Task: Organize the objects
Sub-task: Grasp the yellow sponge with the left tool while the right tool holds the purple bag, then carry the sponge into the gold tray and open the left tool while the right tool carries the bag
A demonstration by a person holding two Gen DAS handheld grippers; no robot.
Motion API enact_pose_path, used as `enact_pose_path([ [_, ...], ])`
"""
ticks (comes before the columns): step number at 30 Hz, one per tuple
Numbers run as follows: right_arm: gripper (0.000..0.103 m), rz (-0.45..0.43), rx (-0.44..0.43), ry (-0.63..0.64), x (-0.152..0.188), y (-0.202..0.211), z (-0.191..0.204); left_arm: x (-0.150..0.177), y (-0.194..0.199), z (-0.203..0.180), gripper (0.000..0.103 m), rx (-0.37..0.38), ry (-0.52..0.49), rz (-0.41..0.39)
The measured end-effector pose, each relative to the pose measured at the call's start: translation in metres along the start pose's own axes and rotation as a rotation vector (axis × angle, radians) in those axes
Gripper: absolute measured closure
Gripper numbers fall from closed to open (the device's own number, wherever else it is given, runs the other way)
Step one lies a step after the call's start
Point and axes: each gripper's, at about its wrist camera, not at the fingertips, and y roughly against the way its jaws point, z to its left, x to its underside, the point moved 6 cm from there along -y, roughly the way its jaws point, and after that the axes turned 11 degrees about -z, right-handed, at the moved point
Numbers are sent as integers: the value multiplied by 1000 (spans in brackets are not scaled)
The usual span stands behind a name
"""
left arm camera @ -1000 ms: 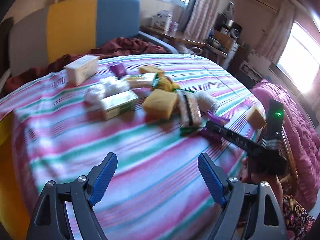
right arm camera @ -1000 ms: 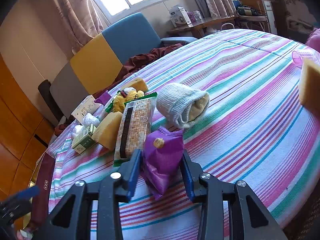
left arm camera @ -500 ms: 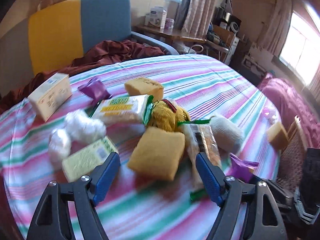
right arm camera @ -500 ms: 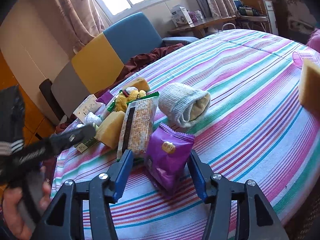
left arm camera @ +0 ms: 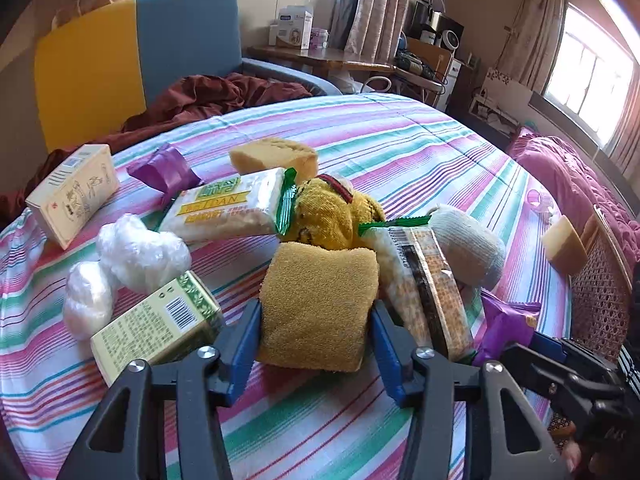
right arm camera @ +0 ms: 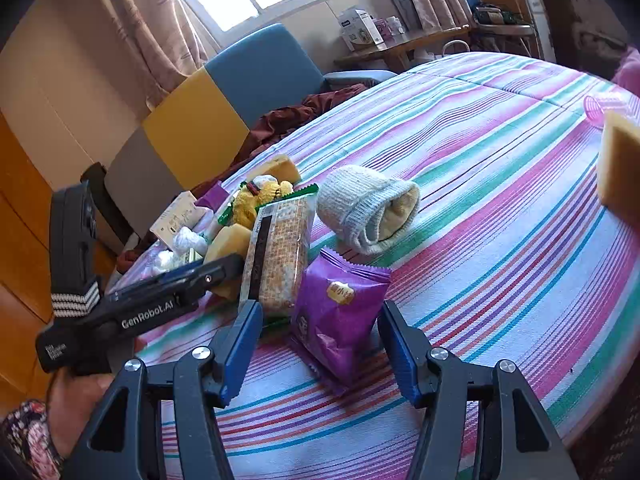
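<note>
A pile of small goods lies on a striped bedspread [left arm camera: 416, 136]. My left gripper [left arm camera: 316, 312] is closing on a yellow sponge [left arm camera: 320, 296], and its blue pads touch both of the sponge's sides. Beside the sponge lie a cracker pack [left arm camera: 428, 292], a green box [left arm camera: 160, 320] and a yellow plush toy [left arm camera: 328, 212]. My right gripper [right arm camera: 320, 312] is opening. A purple snack bag [right arm camera: 336, 312] lies on the cover between its pads, which stand clear of it. A rolled white sock [right arm camera: 368, 208] lies just beyond.
Farther back lie a wafer pack [left arm camera: 232, 208], white wrapped balls [left arm camera: 140, 252], a white box [left arm camera: 74, 194], a second purple bag [left arm camera: 166, 170] and another sponge [left arm camera: 272, 156]. A third sponge [left arm camera: 564, 248] and a pink cup [left arm camera: 538, 200] sit near the bed's right edge. A blue-and-yellow chair [left arm camera: 132, 48] stands behind.
My left gripper came forward and down to the pile and narrowed around the yellow sponge. My right gripper let go of the purple snack bag and its jaws widened.
</note>
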Motion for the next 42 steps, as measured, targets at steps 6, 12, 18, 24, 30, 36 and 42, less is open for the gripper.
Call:
enact_pose_path([
  [6,63,15,1,-4,2,-4,-2,10,26,1,54,-13,36,-9],
  [12,64,6,8,-13,-3,1,-1,8,74,10,54,-8,105,-76],
  [18,64,-4,3,43,-8,13,15,9,133,26,54,-13,152,-154],
  [24,64,-6,-46,137,-7,25,50,23,179,64,54,-77,224,-197],
  [30,64,0,-130,218,3,34,99,49,217,109,54,-177,281,-204],
  [36,64,40,-203,278,23,38,140,83,249,159,54,-316,358,-188],
  [42,64,74,-275,314,41,43,177,127,282,227,54,-467,493,-144],
])
